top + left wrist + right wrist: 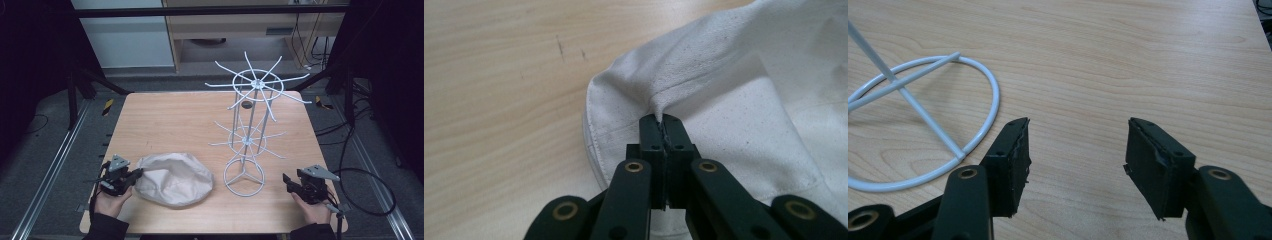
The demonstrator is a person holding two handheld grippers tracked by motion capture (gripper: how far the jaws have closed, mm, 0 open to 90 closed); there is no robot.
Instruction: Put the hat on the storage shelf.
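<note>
A white cloth hat (pixel 175 180) lies crumpled on the wooden table (pixel 170 120), near its front left. My left gripper (pixel 136 175) sits at the hat's left edge. In the left gripper view the jaws (pixel 664 122) are pressed together on a pinched fold of the hat's fabric (pixel 734 90). A white wire rack (pixel 252 115) with spoke-like hooks stands right of the hat. My right gripper (pixel 287 181) rests near the front right, apart from the rack's round base ring (pixel 983 75). It (pixel 1077 150) stands open with bare wood between its pads.
The table's front edge runs just below both hands. Dark frame rails flank the table on the floor. A cable loops on the floor at the right (pixel 370 185). Bare wood stretches behind the hat and left of the rack.
</note>
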